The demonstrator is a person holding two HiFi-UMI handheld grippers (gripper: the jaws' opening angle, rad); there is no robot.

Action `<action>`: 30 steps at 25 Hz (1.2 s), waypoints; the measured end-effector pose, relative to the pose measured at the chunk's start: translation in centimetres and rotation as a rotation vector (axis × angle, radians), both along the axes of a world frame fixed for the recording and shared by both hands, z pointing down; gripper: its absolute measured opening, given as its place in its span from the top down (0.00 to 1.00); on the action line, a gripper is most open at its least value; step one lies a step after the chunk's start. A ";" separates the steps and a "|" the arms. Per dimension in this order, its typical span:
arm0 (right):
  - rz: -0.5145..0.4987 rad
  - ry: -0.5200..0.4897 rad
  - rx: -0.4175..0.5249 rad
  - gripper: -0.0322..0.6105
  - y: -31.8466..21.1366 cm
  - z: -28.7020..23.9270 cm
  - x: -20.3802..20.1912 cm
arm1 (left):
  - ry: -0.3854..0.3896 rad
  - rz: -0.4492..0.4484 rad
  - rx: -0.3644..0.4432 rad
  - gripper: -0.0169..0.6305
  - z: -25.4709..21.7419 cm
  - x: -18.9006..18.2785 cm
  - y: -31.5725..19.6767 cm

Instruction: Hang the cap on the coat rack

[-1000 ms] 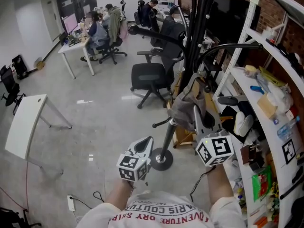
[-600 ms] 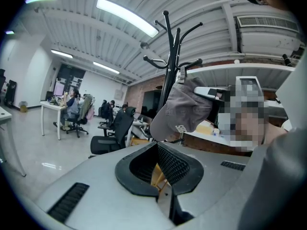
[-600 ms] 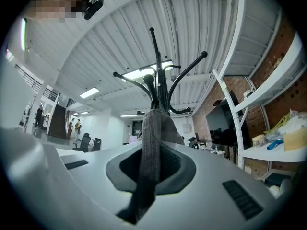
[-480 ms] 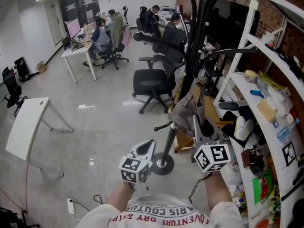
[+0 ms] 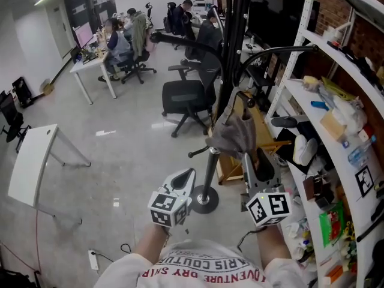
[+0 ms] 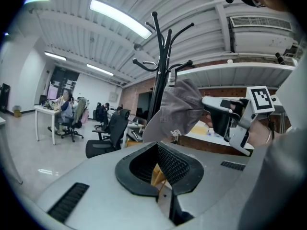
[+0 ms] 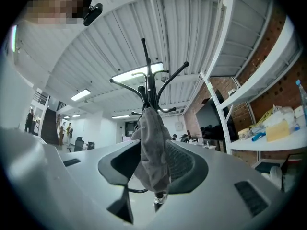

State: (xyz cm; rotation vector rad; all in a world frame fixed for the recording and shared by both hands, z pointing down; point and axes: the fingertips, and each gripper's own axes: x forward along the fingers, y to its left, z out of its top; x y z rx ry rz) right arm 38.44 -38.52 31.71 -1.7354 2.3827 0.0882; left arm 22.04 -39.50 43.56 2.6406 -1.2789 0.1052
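As R hand-held gripper (image 5: 255, 161) just opened & drew back, cap (image 5: 231, 134) hangs ungripped on rack (image 5: 210, 173).

The only print you can read is on your shirt (image 5: 204, 269): red capitals, cut off at the picture's lower edge, giving "ARIS COUTUR" over "ADVENTURE DRY". The square marker (image 5: 364, 180) on the shelf unit (image 5: 292, 44) carries only a black-and-white coded pattern.
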 end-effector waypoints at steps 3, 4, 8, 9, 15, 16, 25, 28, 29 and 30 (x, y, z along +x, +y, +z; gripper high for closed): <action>-0.029 -0.049 -0.042 0.72 1.3 2.0 0.0 | 0.007 0.023 -0.005 0.96 0.0 0.9 0.4; -0.024 -0.046 -0.063 0.74 1.6 2.8 0.1 | 0.012 0.033 -0.006 0.96 -0.2 1.3 0.5; -0.006 -0.019 -0.168 0.88 2.2 6.1 0.3 | 0.017 0.059 0.006 0.96 -0.4 2.7 1.0; 0.002 -0.014 -0.193 0.89 2.3 6.9 0.4 | 0.017 0.064 0.007 0.96 -0.4 3.1 1.1; 0.042 0.010 -0.278 0.91 2.8 9.3 0.8 | 0.017 0.098 -0.002 0.96 0.0 4.7 1.5; 0.041 0.016 -0.284 0.91 2.8 9.4 0.7 | 0.017 0.102 -0.001 0.96 0.0 5.0 1.5; 0.040 0.060 -0.272 0.93 2.9 8.9 1.0 | 0.024 0.113 0.007 0.96 -0.4 5.8 1.4; 0.037 0.067 -0.264 0.93 2.8 8.6 1.0 | 0.027 0.115 0.008 0.96 -0.6 6.0 1.3; 0.035 0.069 -0.262 0.93 2.8 8.6 1.0 | 0.031 0.113 0.009 0.96 -0.8 6.1 1.2; 0.032 0.070 -0.261 0.93 2.7 8.6 1.0 | 0.033 0.113 0.011 0.96 -0.9 6.1 1.2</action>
